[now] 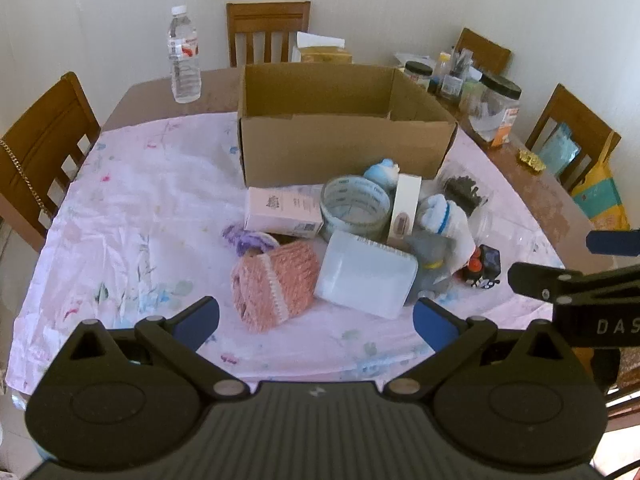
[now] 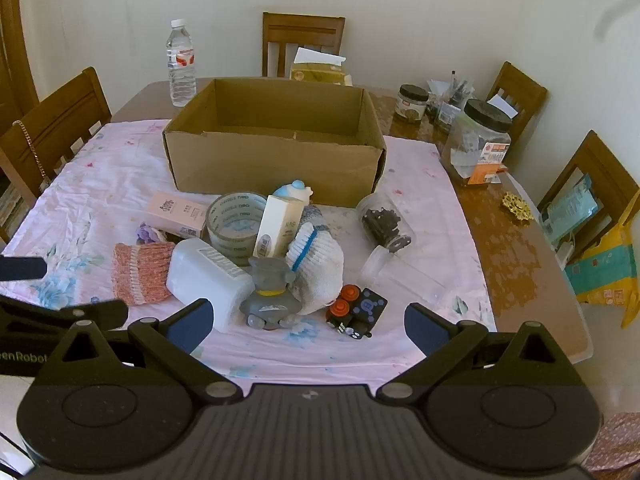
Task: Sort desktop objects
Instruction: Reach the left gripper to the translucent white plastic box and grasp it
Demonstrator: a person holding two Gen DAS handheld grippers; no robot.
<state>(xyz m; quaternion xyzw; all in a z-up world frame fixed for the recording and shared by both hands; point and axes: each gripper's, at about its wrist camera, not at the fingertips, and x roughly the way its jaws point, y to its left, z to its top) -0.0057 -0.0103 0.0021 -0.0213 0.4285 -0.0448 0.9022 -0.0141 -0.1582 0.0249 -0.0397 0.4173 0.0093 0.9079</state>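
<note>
We hold both grippers, left (image 1: 316, 316) and right (image 2: 308, 322), spread wide and empty. Before us, clutter (image 2: 276, 256) sits beside a cardboard box (image 2: 276, 160).

"DAS" stands in pale capitals on the right gripper (image 1: 576, 264) body at the left wrist view's right edge. "enRobot" shows on the left gripper (image 2: 60, 292) body in the right wrist view. The tape roll (image 2: 236, 220) carries "deli", seen mirrored. Other labels are too blurred to read.
</note>
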